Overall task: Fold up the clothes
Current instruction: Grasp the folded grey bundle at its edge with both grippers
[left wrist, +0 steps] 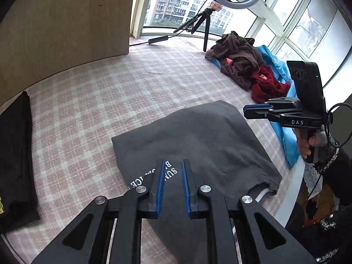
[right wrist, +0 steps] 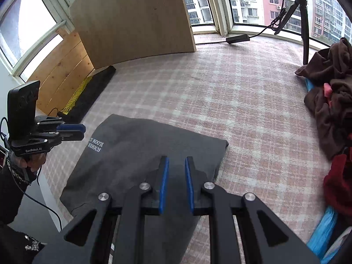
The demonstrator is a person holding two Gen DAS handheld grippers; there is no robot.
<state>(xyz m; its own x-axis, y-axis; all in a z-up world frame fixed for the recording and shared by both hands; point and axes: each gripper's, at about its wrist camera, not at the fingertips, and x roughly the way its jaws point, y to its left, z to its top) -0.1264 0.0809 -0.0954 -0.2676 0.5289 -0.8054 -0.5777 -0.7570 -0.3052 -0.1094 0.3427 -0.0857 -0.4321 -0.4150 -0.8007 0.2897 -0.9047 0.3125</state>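
A dark grey T-shirt (left wrist: 198,136) (right wrist: 136,149) with white lettering lies folded on the pink checked bedcover (left wrist: 99,92). My left gripper (left wrist: 172,161) hovers over its lettered end. The jaws stand a narrow gap apart, with only the cloth below showing through. My right gripper (right wrist: 176,158) hovers over the shirt's other half, its blue pads also slightly apart and empty. Each gripper shows in the other's view, held in a hand above the shirt's edge: the right gripper (left wrist: 246,110) and the left gripper (right wrist: 83,132).
A folded black garment (left wrist: 15,154) (right wrist: 88,94) lies by the wooden board (left wrist: 66,22). A heap of brown clothes (left wrist: 237,52) and red clothes (left wrist: 266,85) sits on a blue cloth (left wrist: 283,136) near the windows. A tripod (left wrist: 205,28) with cables stands at the back.
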